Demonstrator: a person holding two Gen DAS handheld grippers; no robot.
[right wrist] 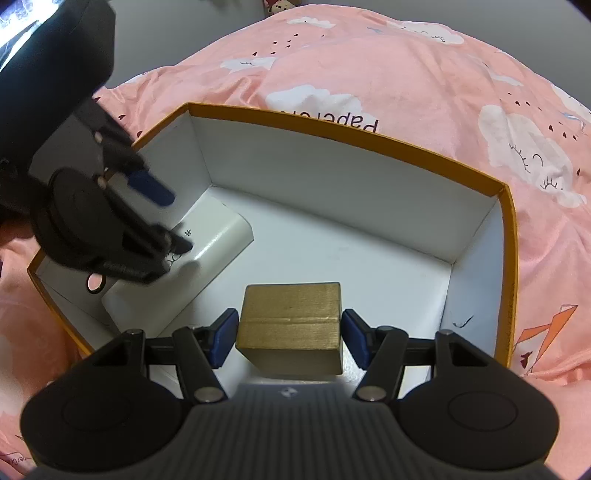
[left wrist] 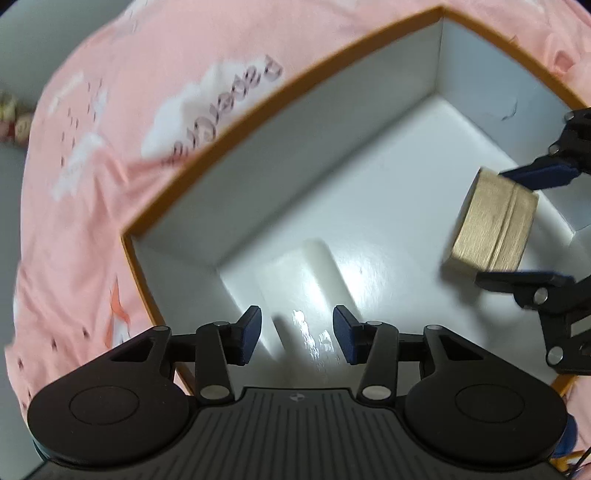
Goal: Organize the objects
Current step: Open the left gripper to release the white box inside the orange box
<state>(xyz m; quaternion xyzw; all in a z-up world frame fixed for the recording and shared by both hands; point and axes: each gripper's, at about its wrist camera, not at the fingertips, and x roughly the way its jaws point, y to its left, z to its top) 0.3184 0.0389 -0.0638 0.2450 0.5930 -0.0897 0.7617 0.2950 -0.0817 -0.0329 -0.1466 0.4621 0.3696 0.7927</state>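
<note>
A large open box with an orange rim [left wrist: 258, 96] [right wrist: 332, 137] and white inside lies on pink bedding. My right gripper [right wrist: 289, 336] [left wrist: 495, 225] is shut on a small gold box [right wrist: 291, 325] [left wrist: 491, 221], held just above the big box's floor near its front wall. A glossy white rectangular box [right wrist: 218, 240] [left wrist: 295, 277] lies flat on the floor at the left side. My left gripper [left wrist: 297, 334] [right wrist: 173, 218] hangs directly over that white box, open, with its blue pads apart and nothing between them.
Pink bedding [left wrist: 92, 184] [right wrist: 406, 74] printed with white clouds surrounds the big box on all sides. A small plush toy [right wrist: 280, 5] shows at the bedding's far edge. The big box's white floor [right wrist: 332, 251] lies between the two small boxes.
</note>
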